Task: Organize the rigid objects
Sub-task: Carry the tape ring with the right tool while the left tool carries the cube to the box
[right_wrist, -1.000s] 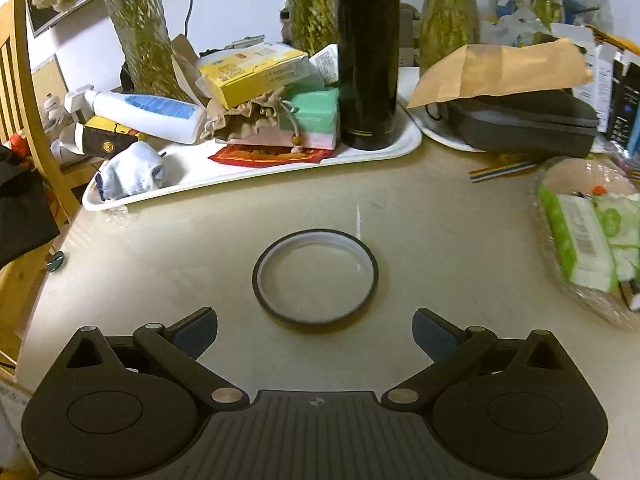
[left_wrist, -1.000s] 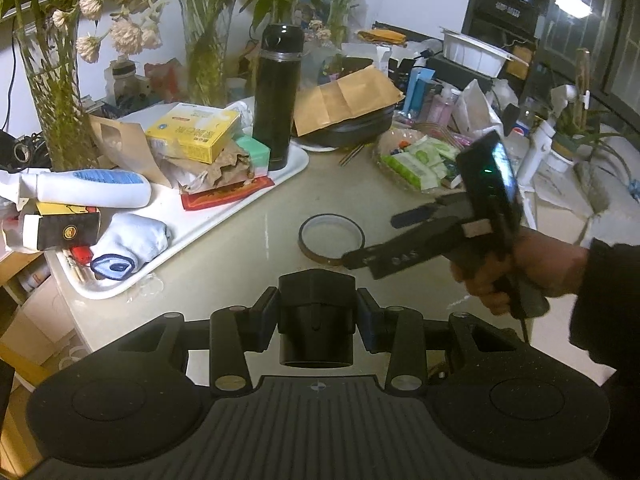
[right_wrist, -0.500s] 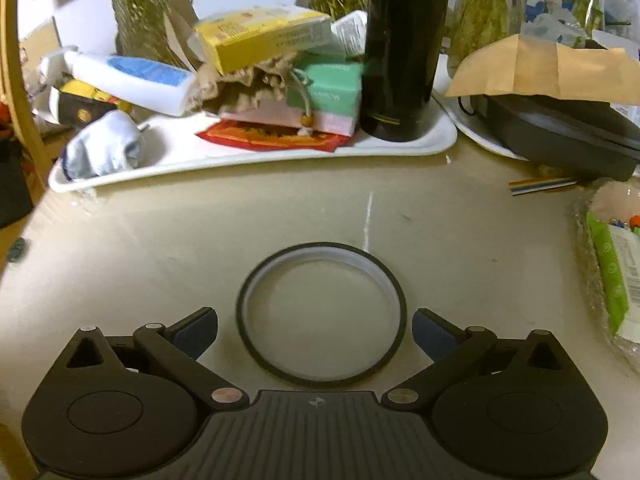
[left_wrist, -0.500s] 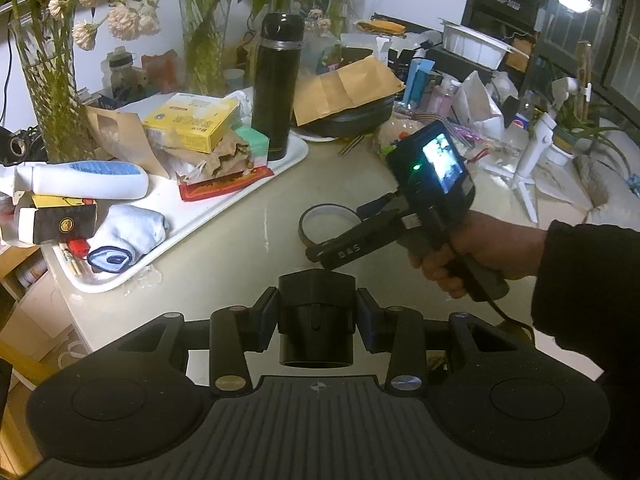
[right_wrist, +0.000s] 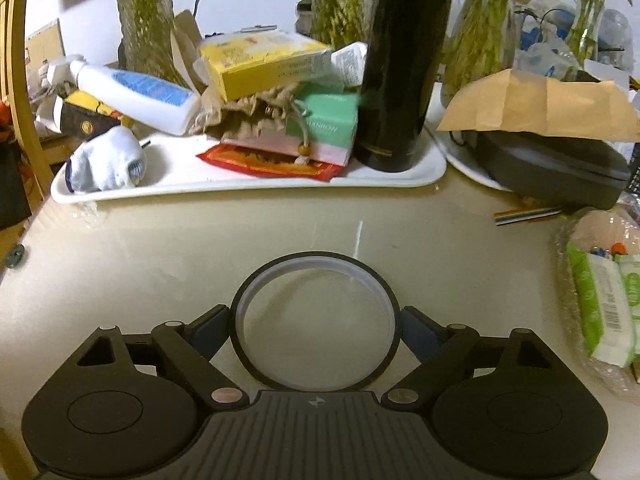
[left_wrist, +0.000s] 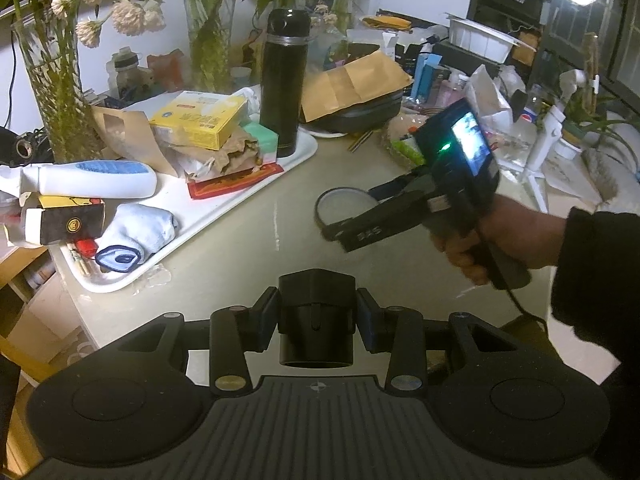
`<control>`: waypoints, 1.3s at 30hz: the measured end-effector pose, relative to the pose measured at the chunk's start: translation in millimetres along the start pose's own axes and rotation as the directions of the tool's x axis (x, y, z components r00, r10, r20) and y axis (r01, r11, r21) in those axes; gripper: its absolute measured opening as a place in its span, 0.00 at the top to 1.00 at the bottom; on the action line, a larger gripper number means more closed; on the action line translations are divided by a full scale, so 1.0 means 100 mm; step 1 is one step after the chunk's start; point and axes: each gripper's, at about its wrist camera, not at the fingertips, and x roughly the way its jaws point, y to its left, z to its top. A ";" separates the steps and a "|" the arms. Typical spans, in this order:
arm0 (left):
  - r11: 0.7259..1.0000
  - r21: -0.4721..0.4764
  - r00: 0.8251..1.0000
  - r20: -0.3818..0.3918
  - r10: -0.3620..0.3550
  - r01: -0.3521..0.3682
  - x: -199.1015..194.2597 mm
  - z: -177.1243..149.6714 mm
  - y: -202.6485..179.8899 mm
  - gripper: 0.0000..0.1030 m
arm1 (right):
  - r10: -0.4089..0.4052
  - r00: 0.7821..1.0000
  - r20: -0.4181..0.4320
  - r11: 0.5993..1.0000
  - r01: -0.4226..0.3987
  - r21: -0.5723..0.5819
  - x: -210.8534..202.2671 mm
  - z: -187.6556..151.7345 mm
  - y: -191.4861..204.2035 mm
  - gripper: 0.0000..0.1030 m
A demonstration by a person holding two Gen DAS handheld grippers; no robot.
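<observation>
A flat tape ring (right_wrist: 316, 258) with a dark rim lies on the beige table, in front of the white tray (right_wrist: 400, 176). My right gripper (right_wrist: 316, 320) straddles it; its jaws are closing, and the blue pads (right_wrist: 212, 328) meet the ring's left and right sides. In the left wrist view the ring (left_wrist: 340, 193) shows under the right gripper (left_wrist: 352, 220), which a person's hand (left_wrist: 500, 236) holds. My left gripper (left_wrist: 316, 320) hangs near the table's front edge, shut on a black cylinder (left_wrist: 316, 340).
The tray (left_wrist: 240, 216) carries a black flask (left_wrist: 283, 88), a yellow box (left_wrist: 200, 120), a white bottle (left_wrist: 92, 179), a sock (left_wrist: 136, 232) and a red packet. Glass vases stand behind. A dark case under brown paper (right_wrist: 552, 164) and wrapped wipes (right_wrist: 600, 304) sit on the right.
My right gripper has slid forward over the ring, and its jaws have drawn in from wide apart to the ring's sides. The left gripper has kept still with the cylinder.
</observation>
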 end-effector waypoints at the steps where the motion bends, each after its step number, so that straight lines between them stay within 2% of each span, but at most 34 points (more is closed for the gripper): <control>1: 1.000 0.001 1.000 -0.002 0.003 -0.003 0.00 0.00 0.00 0.61 | 0.002 1.000 0.001 1.000 -0.002 0.007 -0.04 0.00 -0.02 0.11; 13: 1.000 0.022 1.000 -0.012 0.015 -0.015 0.04 -0.02 -0.05 0.61 | -0.035 0.999 -0.035 0.998 0.037 0.043 -0.54 -0.16 -0.06 0.12; 28: 0.998 0.057 0.999 -0.008 0.042 -0.042 0.03 -0.05 -0.09 0.61 | -0.086 0.996 0.001 0.985 0.084 0.152 -1.32 -0.33 0.07 0.11; 39: 0.995 0.089 0.999 0.010 0.039 -0.040 -0.03 -0.08 -0.16 0.61 | -0.085 0.995 0.048 0.977 0.073 0.200 -1.78 -0.51 0.30 0.11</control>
